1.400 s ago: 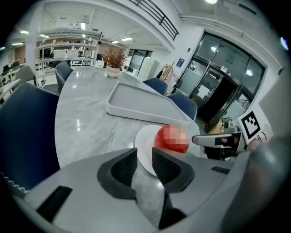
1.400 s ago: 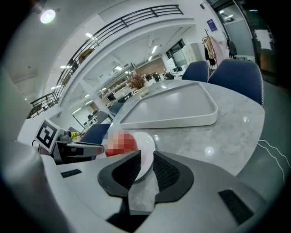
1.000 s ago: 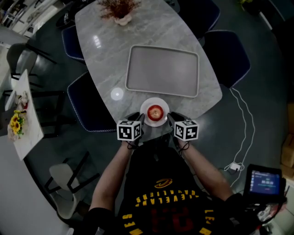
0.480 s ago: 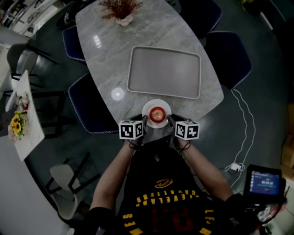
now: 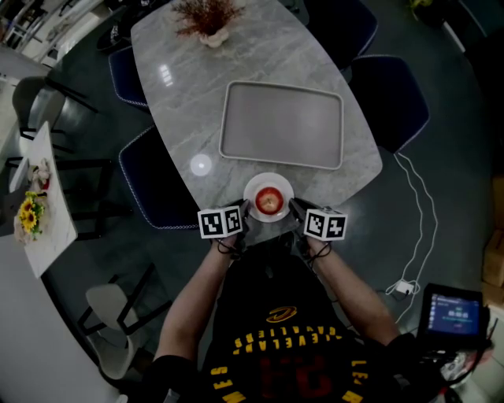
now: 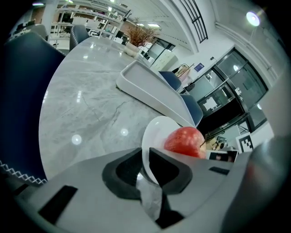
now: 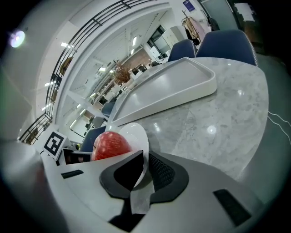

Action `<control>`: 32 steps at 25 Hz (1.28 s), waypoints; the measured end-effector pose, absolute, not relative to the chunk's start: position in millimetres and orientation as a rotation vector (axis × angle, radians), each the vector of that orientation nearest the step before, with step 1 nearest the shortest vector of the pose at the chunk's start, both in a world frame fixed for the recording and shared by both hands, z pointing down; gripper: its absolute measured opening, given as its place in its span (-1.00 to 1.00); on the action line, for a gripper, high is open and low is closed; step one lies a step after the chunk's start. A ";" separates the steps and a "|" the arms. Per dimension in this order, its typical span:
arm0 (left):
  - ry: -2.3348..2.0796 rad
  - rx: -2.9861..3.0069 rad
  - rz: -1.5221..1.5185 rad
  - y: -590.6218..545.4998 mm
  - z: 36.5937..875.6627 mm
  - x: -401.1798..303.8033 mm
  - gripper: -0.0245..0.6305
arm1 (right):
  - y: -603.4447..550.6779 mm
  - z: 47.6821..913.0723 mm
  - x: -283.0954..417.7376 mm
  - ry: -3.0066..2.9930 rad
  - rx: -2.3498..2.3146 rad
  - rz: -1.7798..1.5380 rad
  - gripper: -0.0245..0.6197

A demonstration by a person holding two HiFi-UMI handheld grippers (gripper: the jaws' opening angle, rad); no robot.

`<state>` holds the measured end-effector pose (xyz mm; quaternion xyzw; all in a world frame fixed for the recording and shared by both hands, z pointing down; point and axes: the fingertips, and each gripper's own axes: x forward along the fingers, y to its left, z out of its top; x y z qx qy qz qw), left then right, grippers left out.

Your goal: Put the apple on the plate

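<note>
A red apple point(image 5: 268, 201) lies on a small white plate point(image 5: 268, 186) at the near edge of the grey marble table point(image 5: 181, 118). My left gripper point(image 5: 246, 208) is shut on the plate's left rim, and my right gripper point(image 5: 292, 207) is shut on its right rim. In the left gripper view the plate point(image 6: 157, 132) has its rim pinched between the jaws of the left gripper point(image 6: 146, 164), with the apple point(image 6: 185, 142) just beyond. The right gripper view shows the right gripper point(image 7: 144, 170) pinching the plate point(image 7: 134, 133) beside the apple point(image 7: 111, 145).
A large empty grey tray point(image 5: 282, 124) lies on the table beyond the plate. A pot of dried flowers point(image 5: 206, 17) stands at the far end. Dark blue chairs point(image 5: 150, 189) flank the table. A cable and a screen point(image 5: 453, 313) are on the floor at the right.
The plate with the apple has shifted slightly toward the table's near edge, both grippers still on its rim. The two marker cubes sit a little farther apart.
</note>
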<state>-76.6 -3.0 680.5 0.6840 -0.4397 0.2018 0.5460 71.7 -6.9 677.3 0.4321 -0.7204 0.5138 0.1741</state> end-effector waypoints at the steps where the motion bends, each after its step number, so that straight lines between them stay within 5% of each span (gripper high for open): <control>1: -1.040 1.616 0.465 -2.6 679.3 -77.2 -0.77 | -6.5 675.3 71.6 -2.045 1.229 1.472 -0.79; 25: -0.797 1.591 0.012 -6.4 570.5 -95.4 -0.85 | 0.0 577.1 64.1 -2.171 1.265 2.031 -0.84; 32: -0.718 1.625 -0.086 -15.3 536.2 -103.5 -0.85 | -5.1 551.8 70.4 -2.173 1.358 1.974 -0.84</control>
